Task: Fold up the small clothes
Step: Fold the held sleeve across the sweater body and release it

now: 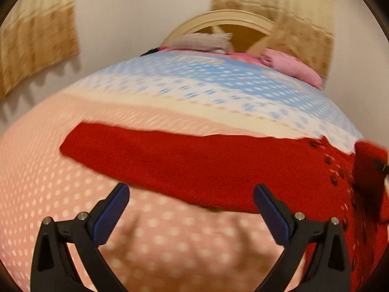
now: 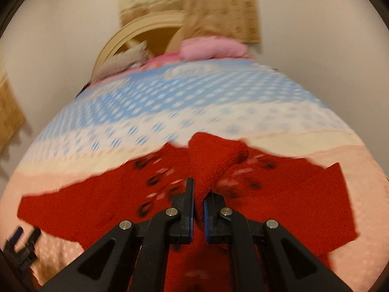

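A red knitted sweater (image 1: 194, 165) with a dark and white pattern lies spread on the bed's dotted cover. One long sleeve stretches to the left in the left wrist view. My left gripper (image 1: 192, 197) hovers open just above the sleeve's near edge, nothing between its blue pads. My right gripper (image 2: 199, 194) is shut on a raised fold of the red sweater (image 2: 214, 160), which is lifted above the rest of the garment. The right gripper's edge shows at the far right of the left wrist view (image 1: 381, 165). The left gripper (image 2: 19, 243) peeks in at the lower left of the right wrist view.
The bed cover (image 1: 170, 85) is pink near me and blue-white farther off. A pink folded cloth (image 1: 291, 65) and a grey cloth (image 1: 201, 41) lie by the wooden headboard (image 1: 226, 19). Beige curtains (image 1: 36, 41) hang on the wall.
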A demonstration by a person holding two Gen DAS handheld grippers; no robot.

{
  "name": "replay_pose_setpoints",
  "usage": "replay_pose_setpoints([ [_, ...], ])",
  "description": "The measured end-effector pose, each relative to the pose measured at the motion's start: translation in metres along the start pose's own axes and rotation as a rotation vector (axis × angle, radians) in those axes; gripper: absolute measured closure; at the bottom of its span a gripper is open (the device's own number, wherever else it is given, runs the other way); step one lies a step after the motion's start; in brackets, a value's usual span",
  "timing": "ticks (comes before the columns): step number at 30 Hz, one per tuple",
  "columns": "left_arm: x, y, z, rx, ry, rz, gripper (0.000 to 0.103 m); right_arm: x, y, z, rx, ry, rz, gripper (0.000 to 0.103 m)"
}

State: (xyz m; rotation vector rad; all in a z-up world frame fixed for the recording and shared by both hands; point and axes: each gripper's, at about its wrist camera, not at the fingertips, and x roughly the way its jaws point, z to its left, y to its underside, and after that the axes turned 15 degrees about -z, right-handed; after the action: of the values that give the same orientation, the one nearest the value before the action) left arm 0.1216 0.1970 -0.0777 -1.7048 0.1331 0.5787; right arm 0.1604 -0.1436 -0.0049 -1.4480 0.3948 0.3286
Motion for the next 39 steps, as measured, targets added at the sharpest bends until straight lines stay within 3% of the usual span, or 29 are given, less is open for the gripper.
replay_pose_setpoints([
  [7,0.019,0.017,0.022,-0.093,-0.001,0.079,0.000,0.033,0.052,0.079,-0.118,-0.107,0.077,0.098],
  [10,0.024,0.020,0.024,-0.110,0.011,0.105,0.000,0.032,0.062,0.090,-0.171,-0.152,0.087,0.097],
  [14,0.028,0.021,0.026,-0.121,0.018,0.124,0.000,0.032,0.067,0.101,-0.162,-0.290,0.133,0.093],
  [16,0.028,0.022,0.026,-0.123,0.019,0.123,0.000,0.033,0.071,0.104,-0.152,-0.332,0.171,0.089],
  [18,0.029,0.022,0.027,-0.126,0.022,0.122,0.000,0.036,0.072,0.106,-0.128,-0.368,0.205,0.066],
  [20,0.029,0.022,0.027,-0.125,0.023,0.123,0.000,0.028,0.071,0.103,-0.081,-0.415,0.207,0.059],
  [24,0.029,0.023,0.025,-0.116,0.020,0.127,0.000,0.010,0.058,0.087,0.033,-0.452,0.140,0.059],
  [26,0.029,0.024,0.023,-0.104,0.014,0.131,0.000,0.010,0.052,0.080,0.074,-0.394,0.107,0.059],
  [28,0.030,0.024,0.021,-0.092,0.010,0.135,0.000,0.023,0.051,0.083,0.077,-0.336,0.132,0.062],
  [29,0.030,0.025,0.021,-0.090,0.007,0.138,0.000,0.032,0.052,0.087,0.080,-0.332,0.151,0.069],
  [32,0.031,0.025,0.023,-0.098,0.010,0.140,0.000,0.057,0.068,0.113,0.024,-0.343,0.248,0.070],
  [35,0.030,0.024,0.028,-0.121,0.018,0.137,0.000,0.058,0.074,0.132,-0.044,-0.351,0.234,0.068],
  [39,0.023,0.018,0.050,-0.212,-0.019,0.105,0.000,0.036,0.064,0.129,-0.016,-0.438,0.218,0.068],
])
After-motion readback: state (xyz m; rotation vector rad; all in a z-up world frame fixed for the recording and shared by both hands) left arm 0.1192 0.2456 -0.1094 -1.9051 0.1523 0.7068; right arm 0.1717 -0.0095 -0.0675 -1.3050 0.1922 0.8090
